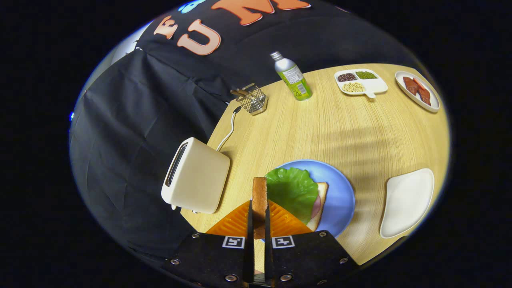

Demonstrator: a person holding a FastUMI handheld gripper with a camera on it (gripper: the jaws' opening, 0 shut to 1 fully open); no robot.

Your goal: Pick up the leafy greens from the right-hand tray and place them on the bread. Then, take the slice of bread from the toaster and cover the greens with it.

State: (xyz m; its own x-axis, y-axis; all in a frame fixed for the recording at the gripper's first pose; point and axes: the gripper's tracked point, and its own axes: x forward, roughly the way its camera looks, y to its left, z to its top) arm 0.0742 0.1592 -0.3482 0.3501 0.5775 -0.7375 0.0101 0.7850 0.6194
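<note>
gripper (259,218): your fingers are clamped on the bread slice (259,200), held on edge between them.
hidden: the slice's lower end sits behind the fingers.
greens (292,191): lying on the bread on the blue plate (340,188), just ahead-right.
toaster (197,180): at the table's left edge.
room: bare table (320,128) beyond the plate; empty white tray (408,202) right.

Matt wood-grain table (320,132), metal wire basket (256,101), glossy plastic toaster (198,176).

table (360,132) | toaster (198,176) | blue plate (342,188) | bottle (294,78) | white tray (408,202)
</note>
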